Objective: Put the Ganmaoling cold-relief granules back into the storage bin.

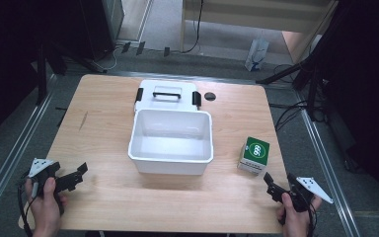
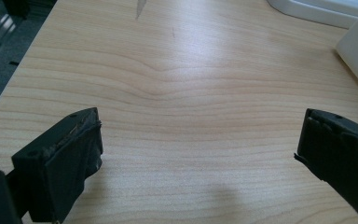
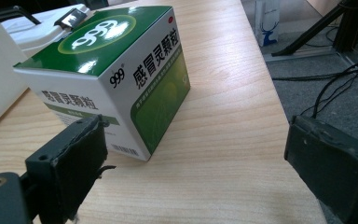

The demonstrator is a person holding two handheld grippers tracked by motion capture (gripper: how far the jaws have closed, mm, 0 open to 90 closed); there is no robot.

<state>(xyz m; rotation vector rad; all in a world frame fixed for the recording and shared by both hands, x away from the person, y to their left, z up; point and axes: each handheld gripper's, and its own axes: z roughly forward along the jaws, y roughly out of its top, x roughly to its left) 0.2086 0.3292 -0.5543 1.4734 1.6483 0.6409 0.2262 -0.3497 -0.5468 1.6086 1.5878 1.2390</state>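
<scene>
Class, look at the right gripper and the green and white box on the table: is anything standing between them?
Nothing visible. The right gripper sits just short of the box, its jaws open, with only bare table between them. The white bin stands off to the box's far side, out of the way.

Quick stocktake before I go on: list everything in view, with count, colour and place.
storage box: 1, white, open, table centre.
lid: 1, white, black latches, lying behind the storage box.
medicine box: 1, green and white, right of the storage box, just ahead of the right gripper.
table: 1, light wood.
paper bag: 1, white, on the floor beyond the table.
left gripper: 1, black, open, near left corner.
right gripper: 1, black, open, near right corner.
</scene>
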